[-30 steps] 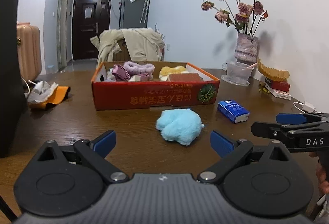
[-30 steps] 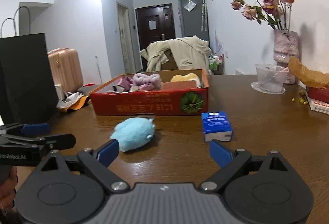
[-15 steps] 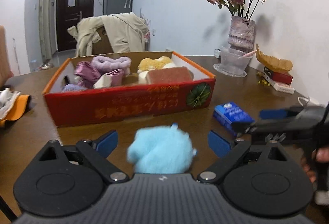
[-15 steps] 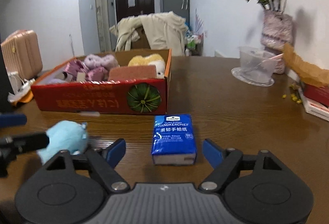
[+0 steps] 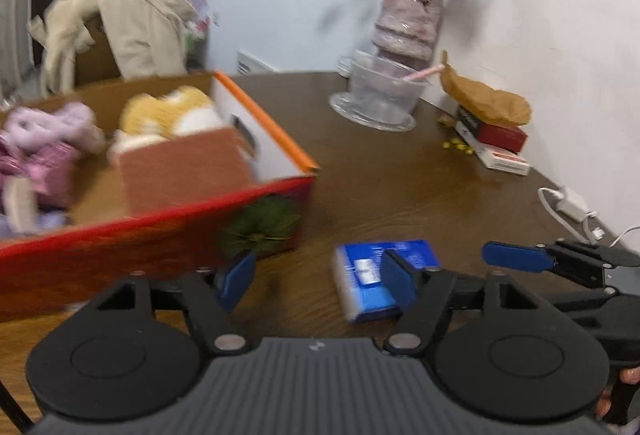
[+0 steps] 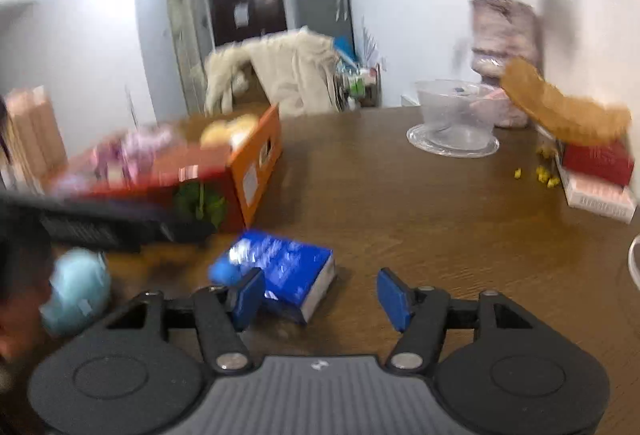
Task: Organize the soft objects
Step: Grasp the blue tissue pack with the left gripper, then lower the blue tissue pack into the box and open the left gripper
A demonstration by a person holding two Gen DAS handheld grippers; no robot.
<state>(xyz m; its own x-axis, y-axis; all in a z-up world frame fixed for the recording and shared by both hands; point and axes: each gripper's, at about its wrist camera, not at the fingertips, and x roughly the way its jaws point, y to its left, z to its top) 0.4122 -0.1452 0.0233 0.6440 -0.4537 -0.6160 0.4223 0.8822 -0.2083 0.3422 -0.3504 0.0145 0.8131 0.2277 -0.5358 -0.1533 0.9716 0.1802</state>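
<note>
Only right wrist: blue plush point(image 6: 76, 291).

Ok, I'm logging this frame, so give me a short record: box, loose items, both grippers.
box: red, holds soft toys
tissue pack: lying beside box
blue plush: outside box, by left gripper
left gripper: jaws just closing, nothing between
right gripper: jaws just closing, pack partly between, not gripped

Table point(image 5: 400, 171): dark brown wood grain. Lying on it: red cardboard box point(image 5: 168, 223) (open top, soft items inside); blue tissue pack point(image 5: 372, 283) near the box corner; clear glass bowl point(image 5: 380, 95); pink vase point(image 5: 408, 23); stacked boxes point(image 5: 500, 147); white charger point(image 5: 572, 201); light-blue plush point(image 6: 76, 291).
</note>
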